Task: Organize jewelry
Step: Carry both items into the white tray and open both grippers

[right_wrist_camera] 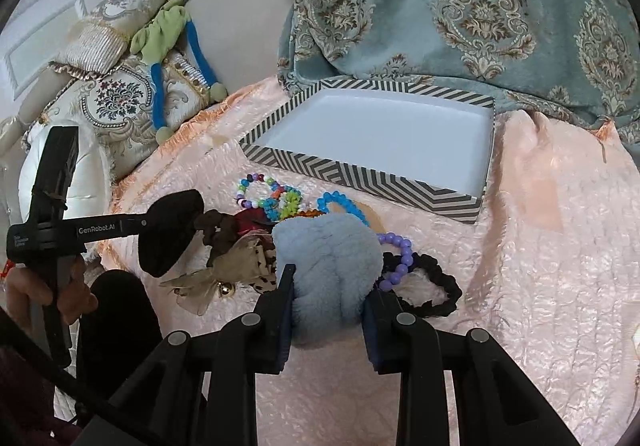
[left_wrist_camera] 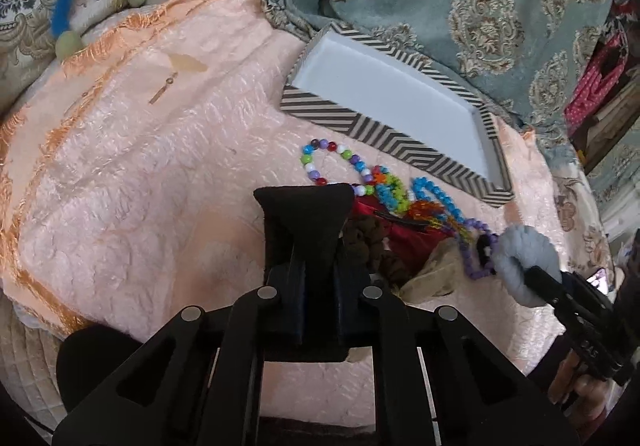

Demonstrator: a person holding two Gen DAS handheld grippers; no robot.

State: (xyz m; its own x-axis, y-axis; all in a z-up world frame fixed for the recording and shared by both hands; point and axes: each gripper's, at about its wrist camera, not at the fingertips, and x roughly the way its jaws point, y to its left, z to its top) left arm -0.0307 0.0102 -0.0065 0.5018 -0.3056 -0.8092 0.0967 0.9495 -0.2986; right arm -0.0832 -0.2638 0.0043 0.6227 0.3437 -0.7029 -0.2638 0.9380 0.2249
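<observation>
Bracelets (right_wrist_camera: 262, 192): four beaded; one box (right_wrist_camera: 360, 170); two scrunchies (right_wrist_camera: 328, 270)

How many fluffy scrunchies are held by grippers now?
2: a black scrunchie in the left gripper, a light blue scrunchie in the right gripper. Others may hide in the pile.

Ahead of my right gripper (right_wrist_camera: 328, 310) the bracelets (right_wrist_camera: 276, 198) lie on the bedspread (right_wrist_camera: 540, 246), tray (right_wrist_camera: 360, 166) behind them, my left gripper (right_wrist_camera: 172, 230) off left.
</observation>
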